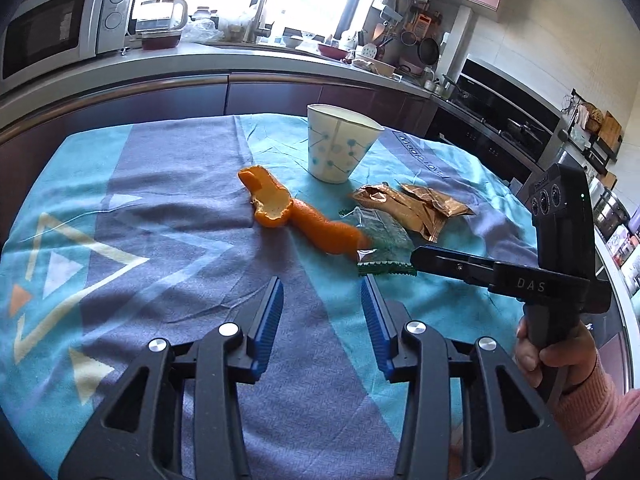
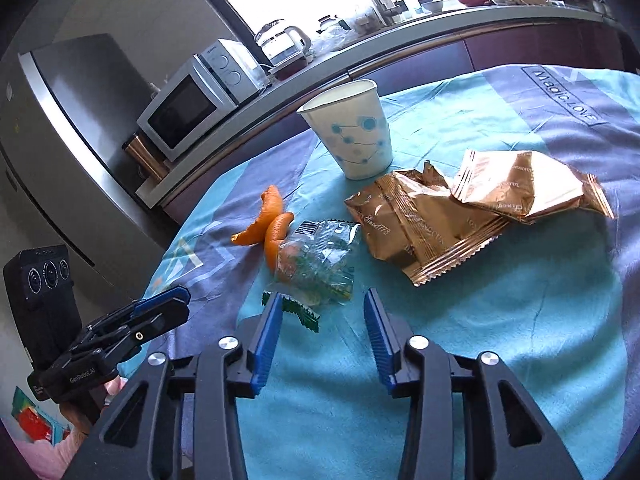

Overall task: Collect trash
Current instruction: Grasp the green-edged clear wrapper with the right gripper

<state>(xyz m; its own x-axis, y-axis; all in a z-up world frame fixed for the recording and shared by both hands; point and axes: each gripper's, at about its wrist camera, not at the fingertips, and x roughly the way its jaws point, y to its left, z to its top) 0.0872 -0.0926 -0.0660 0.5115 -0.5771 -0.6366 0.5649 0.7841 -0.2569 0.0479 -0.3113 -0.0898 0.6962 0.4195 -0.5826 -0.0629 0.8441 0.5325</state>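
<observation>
On the blue patterned tablecloth [image 2: 520,340] lie a paper cup [image 2: 352,128], 2 gold wrappers [image 2: 460,216], orange peel [image 1: 296,216] and a clear wrapper [image 2: 320,264]. The approach is judged under way: right gripper [image 2: 320,300] released, empty, closest to the clear wrapper; left gripper [image 1: 322,288] likewise released, nothing gripped

A: Can you see into the paper cup [image 1: 340,144]?
B: No, its inside is hidden.
A: And the clear wrapper [image 2: 316,260]?
B: It covers one end of the orange peel [image 2: 272,232]; its print is too small to read.
</observation>
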